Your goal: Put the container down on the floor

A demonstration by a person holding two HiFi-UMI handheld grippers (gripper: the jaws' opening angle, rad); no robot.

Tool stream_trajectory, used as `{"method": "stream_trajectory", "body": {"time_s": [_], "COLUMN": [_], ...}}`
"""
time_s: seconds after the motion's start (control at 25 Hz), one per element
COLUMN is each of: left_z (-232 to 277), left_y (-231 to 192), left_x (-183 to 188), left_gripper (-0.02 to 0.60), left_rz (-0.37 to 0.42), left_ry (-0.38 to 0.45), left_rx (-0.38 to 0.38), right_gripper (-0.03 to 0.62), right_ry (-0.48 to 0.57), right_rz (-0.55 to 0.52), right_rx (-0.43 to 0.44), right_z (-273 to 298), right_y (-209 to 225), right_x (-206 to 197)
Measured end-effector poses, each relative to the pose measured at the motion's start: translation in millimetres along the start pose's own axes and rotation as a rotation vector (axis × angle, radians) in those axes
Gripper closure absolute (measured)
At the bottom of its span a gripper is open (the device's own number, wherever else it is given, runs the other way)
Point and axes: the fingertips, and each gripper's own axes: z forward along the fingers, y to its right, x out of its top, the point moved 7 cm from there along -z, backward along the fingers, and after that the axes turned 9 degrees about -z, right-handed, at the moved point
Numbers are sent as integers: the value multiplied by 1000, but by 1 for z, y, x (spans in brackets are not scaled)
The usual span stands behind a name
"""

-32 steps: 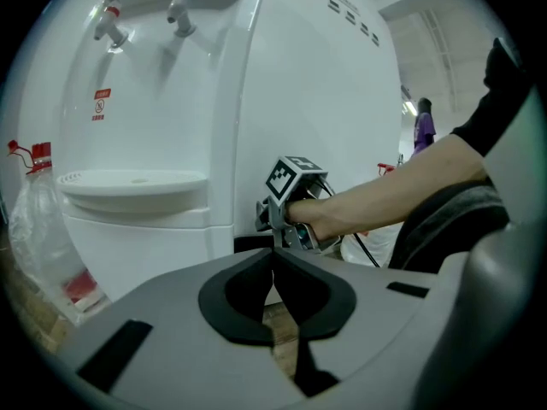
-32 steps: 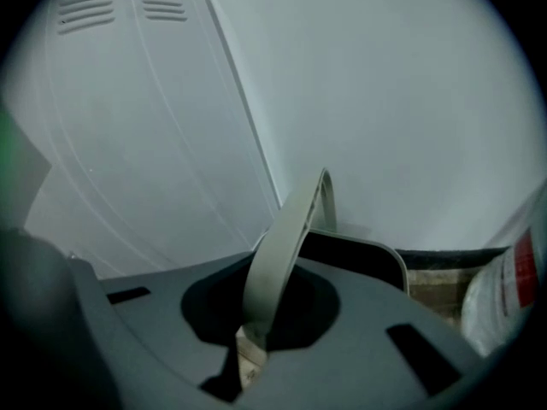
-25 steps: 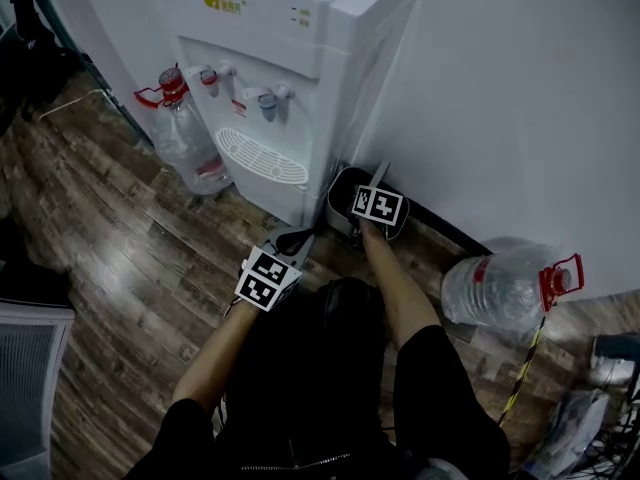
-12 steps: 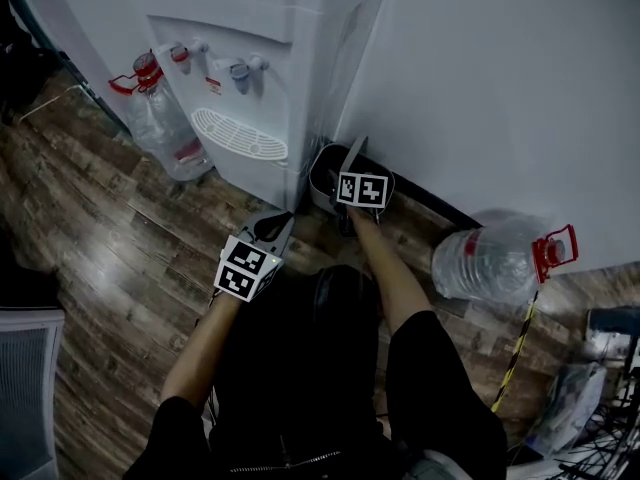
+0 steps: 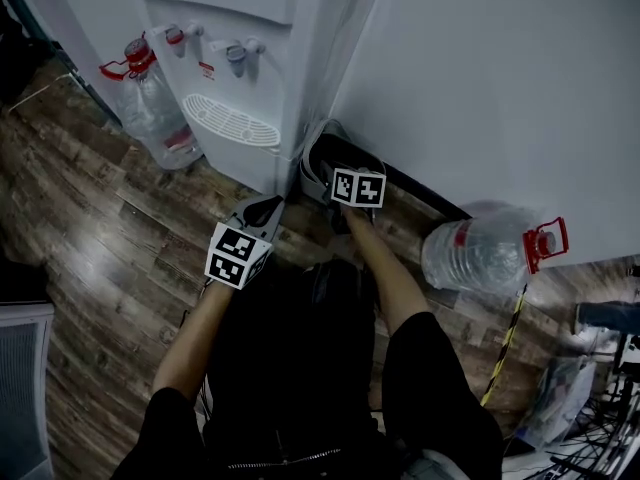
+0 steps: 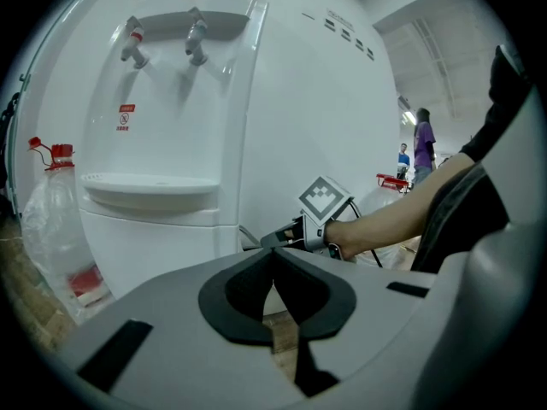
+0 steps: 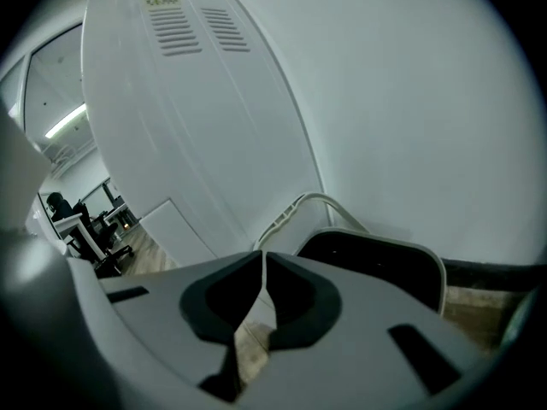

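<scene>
Container, a grey bin with a dark inside, stands in the narrow gap between the side of the water dispenser and the white wall, and by the look of it rests on the floor. Right claw is clenched on nothing, its jaws drawn together just short of the bin's rim. Left claw is likewise clenched and empty, held apart from the bin in front of the dispenser.

The gap is tight, so a careless pull-back of the right claw could catch the rim and tip the bin or drag it against the dispenser. A white cord runs down the dispenser's side just beside the bin and could snag. A large water bottle lies on its side near the person's right leg; a bump would probably set it rolling.

The floor is dark wood-look planking with a sheen, likely smooth enough for the bin to slide if nudged. A second bottle stands upright at the dispenser's left, a yellow-and-black cable trails to the right, and the light is dim
</scene>
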Motion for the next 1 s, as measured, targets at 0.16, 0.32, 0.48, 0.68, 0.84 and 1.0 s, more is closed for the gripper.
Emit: {"method": "stream_trajectory", "body": {"time_s": [0.16,0.32,0.48,0.68,0.84,1.0], "left_z": [0,-4,-15,-39,-61,-87], "left_y": [2,6,18,41,55,67], "left_x": [5,26,54,114,186,235], "left_gripper": [566,566,566,566,566,566], "left_rz": [-6,5,-51,-53,-46,-59], "left_ry": [18,27,-26,-17,8,-21], "left_rx": [2,35,43,50,54,53], "right_gripper": [583,583,583,583,583,583], "right_ry": [-7,-2,-61,-103,-84,-67], "right_rz": [-70,-107,-106,-89,-122,-118], "right_rx": [-35,-40,-38,-22,-25,-29], "right_z": [-15,-37,-61,-110,-154,-195], "right_y": [0,-6,-14,-29,-43,-69], "right_x": [-1,10,21,60,113,150]}}
